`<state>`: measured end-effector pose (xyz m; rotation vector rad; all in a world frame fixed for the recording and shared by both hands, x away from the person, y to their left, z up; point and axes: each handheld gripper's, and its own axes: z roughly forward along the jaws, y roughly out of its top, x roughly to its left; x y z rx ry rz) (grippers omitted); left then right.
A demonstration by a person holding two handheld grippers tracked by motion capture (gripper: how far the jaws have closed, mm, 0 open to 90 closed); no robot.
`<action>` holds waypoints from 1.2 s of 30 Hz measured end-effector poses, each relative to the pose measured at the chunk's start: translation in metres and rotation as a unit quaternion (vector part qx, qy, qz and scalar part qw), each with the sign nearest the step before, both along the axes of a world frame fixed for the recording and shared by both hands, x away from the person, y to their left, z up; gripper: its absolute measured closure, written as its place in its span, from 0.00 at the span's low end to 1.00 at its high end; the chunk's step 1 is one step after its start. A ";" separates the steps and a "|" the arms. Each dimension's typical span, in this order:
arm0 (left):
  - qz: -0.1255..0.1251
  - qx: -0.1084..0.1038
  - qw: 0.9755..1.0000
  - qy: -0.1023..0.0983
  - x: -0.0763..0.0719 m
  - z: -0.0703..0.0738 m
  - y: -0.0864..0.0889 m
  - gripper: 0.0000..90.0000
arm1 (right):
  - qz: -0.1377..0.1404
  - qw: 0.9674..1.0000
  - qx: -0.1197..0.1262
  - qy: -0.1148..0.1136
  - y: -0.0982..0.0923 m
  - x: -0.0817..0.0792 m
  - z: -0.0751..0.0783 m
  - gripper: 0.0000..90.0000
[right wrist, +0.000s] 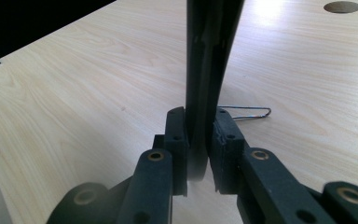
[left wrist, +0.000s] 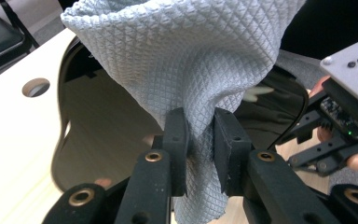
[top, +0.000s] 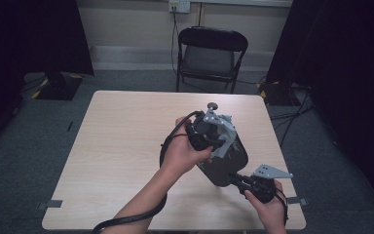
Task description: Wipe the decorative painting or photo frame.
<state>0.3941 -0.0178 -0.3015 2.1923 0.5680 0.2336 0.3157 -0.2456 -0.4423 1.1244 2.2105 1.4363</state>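
Step in hand, by my judgement: wiping a dark glossy mirror [top: 226, 163] held tilted above the bench [top: 121, 146]. Right gripper [right wrist: 199, 140] fingers nearly closed, clamping the mirror's edge. Left gripper [left wrist: 200, 140] fingers nearly closed, pinching a grey waffle-weave cloth [left wrist: 191, 60] against the mirror's face. Next move likely calls for another pass across the face, right grip steady.

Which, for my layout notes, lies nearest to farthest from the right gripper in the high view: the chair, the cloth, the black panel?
1. Black panel: clamped in the right gripper, at the table's near right.
2. Cloth: just beyond, pinched in the left gripper.
3. Chair: past the table's far edge.
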 end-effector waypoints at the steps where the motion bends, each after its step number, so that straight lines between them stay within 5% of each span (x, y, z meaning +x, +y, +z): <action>1: 0.002 -0.003 1.000 0.001 0.000 -0.001 -0.002 0.84 | -0.001 1.000 0.000 0.000 0.000 0.000 0.000 0.88; 15: -0.003 0.012 1.000 0.010 -0.001 -0.020 -0.003 0.85 | -0.001 1.000 -0.002 0.000 0.001 0.000 0.000 0.88; 36: -0.001 0.045 0.998 0.053 -0.006 -0.091 0.001 0.86 | -0.002 1.000 -0.004 0.000 0.001 0.000 0.001 0.88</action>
